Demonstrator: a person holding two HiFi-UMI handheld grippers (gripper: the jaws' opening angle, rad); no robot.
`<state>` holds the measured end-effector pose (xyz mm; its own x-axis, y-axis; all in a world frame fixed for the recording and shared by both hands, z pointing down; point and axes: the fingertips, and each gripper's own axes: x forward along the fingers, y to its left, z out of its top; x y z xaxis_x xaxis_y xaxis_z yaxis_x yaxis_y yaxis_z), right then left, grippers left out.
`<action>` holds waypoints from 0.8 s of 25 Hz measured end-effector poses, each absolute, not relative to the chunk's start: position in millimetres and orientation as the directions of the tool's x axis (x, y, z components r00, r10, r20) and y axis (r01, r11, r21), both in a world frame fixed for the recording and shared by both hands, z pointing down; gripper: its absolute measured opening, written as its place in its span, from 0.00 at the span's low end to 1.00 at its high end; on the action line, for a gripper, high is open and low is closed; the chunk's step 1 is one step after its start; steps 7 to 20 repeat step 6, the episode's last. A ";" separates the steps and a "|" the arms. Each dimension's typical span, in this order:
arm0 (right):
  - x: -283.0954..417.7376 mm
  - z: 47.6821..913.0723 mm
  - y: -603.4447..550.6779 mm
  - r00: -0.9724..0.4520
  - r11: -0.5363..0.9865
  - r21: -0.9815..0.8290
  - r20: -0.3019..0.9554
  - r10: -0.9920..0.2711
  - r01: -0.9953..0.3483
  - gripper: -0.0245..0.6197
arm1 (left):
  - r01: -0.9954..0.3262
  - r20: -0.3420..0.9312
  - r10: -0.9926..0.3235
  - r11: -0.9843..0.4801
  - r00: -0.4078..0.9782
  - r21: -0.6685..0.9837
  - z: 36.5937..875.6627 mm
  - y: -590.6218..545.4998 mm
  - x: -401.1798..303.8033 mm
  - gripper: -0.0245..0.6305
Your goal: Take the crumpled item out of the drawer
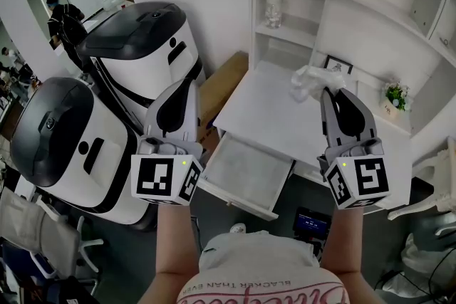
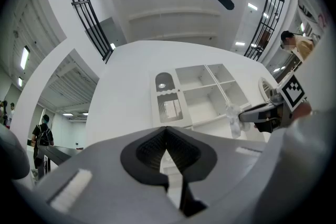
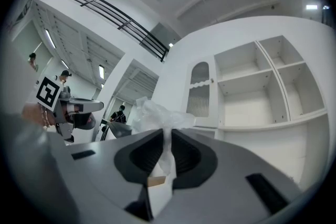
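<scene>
My right gripper (image 1: pixel 328 91) is shut on a crumpled white plastic item (image 1: pixel 308 82) and holds it above the white desk (image 1: pixel 267 110). In the right gripper view the crumpled item (image 3: pixel 156 115) bulges out past the jaws, with a strip pinched between them at the right gripper (image 3: pixel 168 138). The drawer (image 1: pixel 246 171) under the desk's front edge stands pulled out, and its grey bottom shows nothing inside. My left gripper (image 1: pixel 187 85) hovers left of the desk, level with the right one; the left gripper (image 2: pixel 167 131) has its jaws together on nothing. From there the crumpled item (image 2: pixel 232 119) shows at the right.
Two large white machines with black lids (image 1: pixel 139 46) (image 1: pixel 64 135) stand at the left. A brown board (image 1: pixel 222 85) leans beside the desk. A white shelf unit (image 1: pixel 299 7) rises behind it. On the desk stand a small framed picture (image 1: pixel 339 67) and a potted plant (image 1: pixel 394 95).
</scene>
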<state>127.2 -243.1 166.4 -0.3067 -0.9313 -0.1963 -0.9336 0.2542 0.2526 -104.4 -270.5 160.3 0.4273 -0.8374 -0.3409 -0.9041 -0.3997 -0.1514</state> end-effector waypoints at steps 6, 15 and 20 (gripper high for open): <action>121.6 166.1 -246.0 -0.320 0.268 0.254 -0.189 -0.928 -0.929 0.12 | -0.909 -0.337 -0.844 -0.391 0.417 -0.144 162.4 -274.3 -110.9 0.05; 121.6 166.1 -246.0 -0.320 0.268 0.254 -0.189 -0.928 -0.929 0.12 | -0.909 -0.337 -0.844 -0.391 0.417 -0.144 162.4 -274.3 -110.9 0.05; 121.6 166.1 -246.0 -0.320 0.268 0.254 -0.189 -0.928 -0.929 0.12 | -0.909 -0.337 -0.844 -0.391 0.417 -0.144 162.4 -274.3 -110.9 0.05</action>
